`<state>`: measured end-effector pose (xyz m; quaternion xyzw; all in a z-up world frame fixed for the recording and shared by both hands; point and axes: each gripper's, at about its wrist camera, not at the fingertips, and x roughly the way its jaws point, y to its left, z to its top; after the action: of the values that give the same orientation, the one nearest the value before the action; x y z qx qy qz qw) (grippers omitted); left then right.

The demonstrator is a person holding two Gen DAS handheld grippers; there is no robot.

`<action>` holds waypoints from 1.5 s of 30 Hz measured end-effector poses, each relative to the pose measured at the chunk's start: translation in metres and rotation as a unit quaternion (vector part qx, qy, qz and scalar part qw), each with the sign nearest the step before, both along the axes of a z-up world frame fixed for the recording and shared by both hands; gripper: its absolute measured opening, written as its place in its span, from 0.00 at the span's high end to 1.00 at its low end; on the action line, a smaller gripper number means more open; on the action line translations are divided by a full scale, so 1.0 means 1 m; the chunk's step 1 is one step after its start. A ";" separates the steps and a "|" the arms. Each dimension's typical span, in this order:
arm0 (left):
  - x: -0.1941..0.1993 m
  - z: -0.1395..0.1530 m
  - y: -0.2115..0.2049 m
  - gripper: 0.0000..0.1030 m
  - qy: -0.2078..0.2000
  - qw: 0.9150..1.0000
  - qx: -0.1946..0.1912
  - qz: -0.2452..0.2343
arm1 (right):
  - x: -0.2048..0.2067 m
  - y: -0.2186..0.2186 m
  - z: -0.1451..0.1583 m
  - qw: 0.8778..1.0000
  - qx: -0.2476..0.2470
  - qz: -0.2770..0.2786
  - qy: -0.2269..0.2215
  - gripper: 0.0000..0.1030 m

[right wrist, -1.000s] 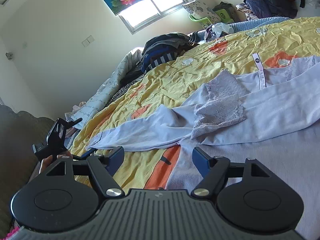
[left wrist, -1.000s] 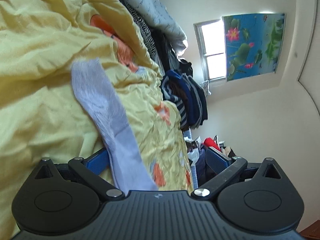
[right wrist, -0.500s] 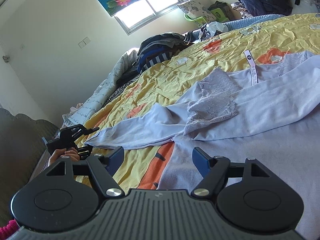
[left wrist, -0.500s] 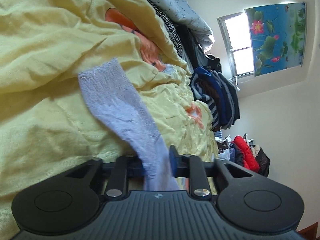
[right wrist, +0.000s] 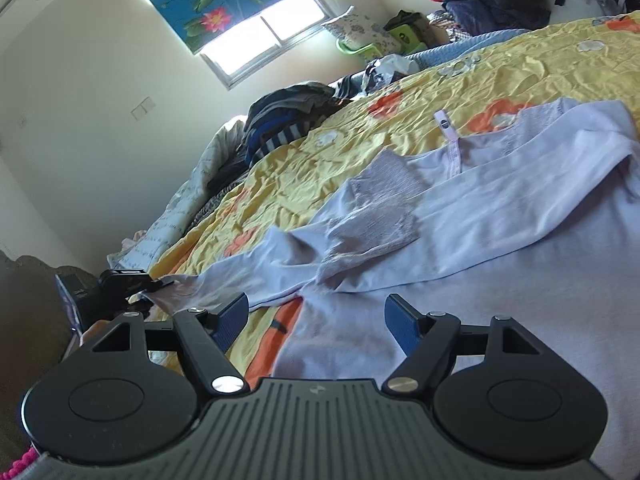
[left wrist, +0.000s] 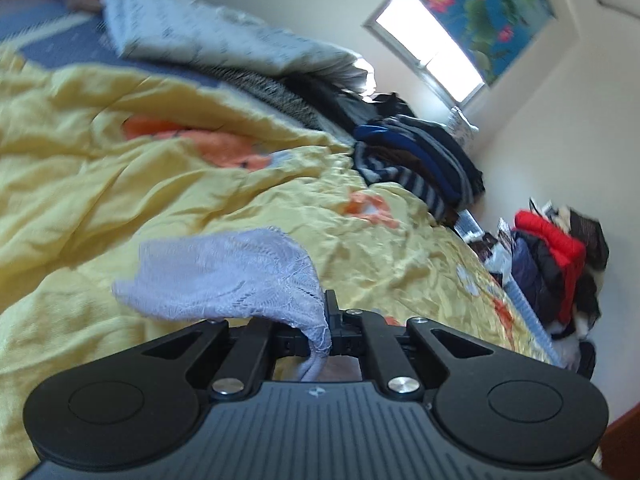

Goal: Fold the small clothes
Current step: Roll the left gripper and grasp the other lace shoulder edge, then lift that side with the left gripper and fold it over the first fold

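At your left gripper (left wrist: 330,330): clamped on the lace cuff (left wrist: 224,276), lifting the sleeve for folding inward.
Right gripper (right wrist: 316,318): jaws apart, hovering over the lilac top (right wrist: 480,280).
Top: spread flat on the bed (right wrist: 520,68), so folds land clean.

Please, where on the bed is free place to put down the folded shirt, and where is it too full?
Free: the yellow bedspread between the lavender shirt and the striped clothes pile, and the stretch above the lace cuff that the left gripper holds. Crowded: the bed's edge under that pile and the grey quilt.
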<state>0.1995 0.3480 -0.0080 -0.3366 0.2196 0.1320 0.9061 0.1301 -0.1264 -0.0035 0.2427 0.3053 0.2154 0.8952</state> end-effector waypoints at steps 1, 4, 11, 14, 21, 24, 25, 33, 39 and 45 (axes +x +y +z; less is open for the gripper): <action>0.000 0.006 -0.010 0.95 0.000 1.000 0.022 -0.007 | 0.000 -0.001 0.000 1.000 -0.009 -0.004 -0.002 0.27; 0.003 0.024 -0.050 0.95 -0.005 0.995 0.090 -0.035 | 0.000 -0.003 0.002 0.997 -0.068 -0.025 -0.020 0.27; 0.003 0.050 -0.145 0.95 -0.027 0.976 0.185 -0.116 | 0.005 -0.028 -0.001 0.989 -0.127 -0.064 -0.030 0.25; 0.004 0.050 -0.176 0.95 -0.026 0.971 0.192 -0.143 | 0.004 -0.043 -0.007 0.991 -0.110 -0.076 -0.018 0.25; 0.007 0.052 -0.233 0.95 -0.027 0.957 0.222 -0.183 | -0.002 -0.058 -0.010 0.990 -0.111 -0.090 -0.019 0.25; 0.008 0.053 -0.253 0.95 -0.027 0.952 0.233 -0.195 | -0.002 -0.063 -0.010 0.989 -0.110 -0.094 -0.018 0.25; 0.008 0.054 -0.259 0.95 -0.028 0.951 0.237 -0.198 | -0.002 -0.066 -0.011 0.990 -0.106 -0.096 -0.017 0.24; 0.013 0.060 -0.305 0.95 -0.020 0.938 0.263 -0.227 | -0.008 -0.079 -0.012 0.990 -0.097 -0.106 -0.015 0.24; 0.013 0.061 -0.335 0.95 -0.021 0.931 0.267 -0.249 | -0.011 -0.085 -0.010 0.983 -0.137 -0.116 -0.025 0.23; 0.010 0.067 -0.366 0.95 -0.032 0.921 0.276 -0.273 | -0.013 -0.096 -0.017 0.985 -0.122 -0.119 -0.013 0.22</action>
<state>0.2097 -0.0180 0.0592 -0.0046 0.2290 -0.0756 0.9705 0.1176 -0.2220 -0.0204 0.1634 0.2862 0.0715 0.9414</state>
